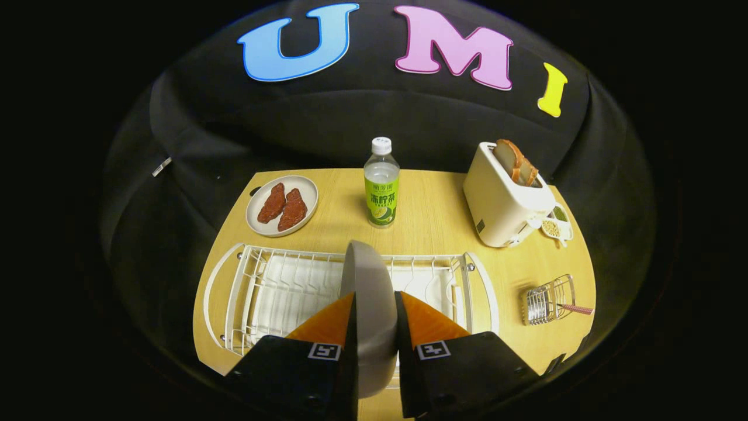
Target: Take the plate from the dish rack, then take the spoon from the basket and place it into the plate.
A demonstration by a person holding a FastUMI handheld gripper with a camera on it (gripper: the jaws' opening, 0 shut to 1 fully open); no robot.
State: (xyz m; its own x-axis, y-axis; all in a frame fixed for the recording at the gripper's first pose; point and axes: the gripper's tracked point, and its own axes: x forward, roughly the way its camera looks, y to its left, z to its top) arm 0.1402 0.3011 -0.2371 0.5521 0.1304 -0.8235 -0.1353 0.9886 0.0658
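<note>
Gripper view has the gripper (375,307) clamped on the upright grey plate (368,304) above the dish rack (257,286), so the next move likely means setting it down before fetching the spoon (575,309) from the basket (546,301) off to the right.

On the wooden table (432,216), a lidded green-label drink bottle (381,182) stands at twelve o'clock. A toaster (504,202) holding bread slices (515,162) sits at two o'clock, and a plate of red meat pieces (282,205) at ten
</note>
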